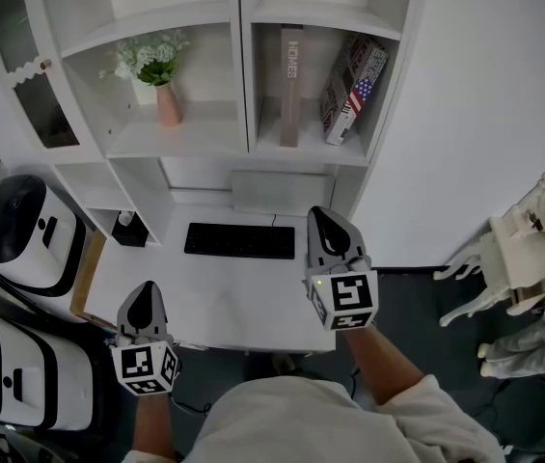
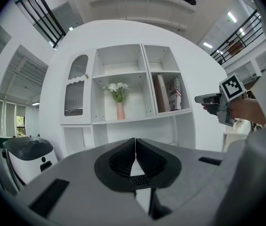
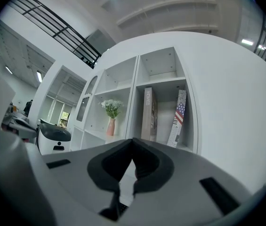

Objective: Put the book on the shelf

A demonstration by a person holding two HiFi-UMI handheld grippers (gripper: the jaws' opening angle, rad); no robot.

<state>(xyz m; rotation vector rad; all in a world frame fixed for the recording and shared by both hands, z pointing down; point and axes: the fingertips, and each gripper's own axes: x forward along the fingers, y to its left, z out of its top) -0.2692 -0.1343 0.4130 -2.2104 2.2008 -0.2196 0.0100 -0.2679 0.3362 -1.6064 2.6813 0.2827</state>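
Two books stand in the right compartment of the white shelf (image 1: 311, 148): a tall brown book (image 1: 291, 85) upright and a flag-covered book (image 1: 354, 87) leaning against the right wall. Both also show in the right gripper view, the brown book (image 3: 149, 114) and the flag book (image 3: 178, 118). My right gripper (image 1: 322, 214) hovers over the desk below that compartment, jaws shut with nothing between them (image 3: 133, 141). My left gripper (image 1: 144, 291) sits lower, near the desk's front left, jaws also shut and empty (image 2: 135, 140).
A black keyboard (image 1: 239, 241) lies on the white desk (image 1: 214, 302), with a grey slab (image 1: 282, 193) behind it. A pink vase with white flowers (image 1: 164, 83) fills the left compartment. White-and-black machines (image 1: 21, 230) stand at the left, a white chair (image 1: 518, 249) at the right.
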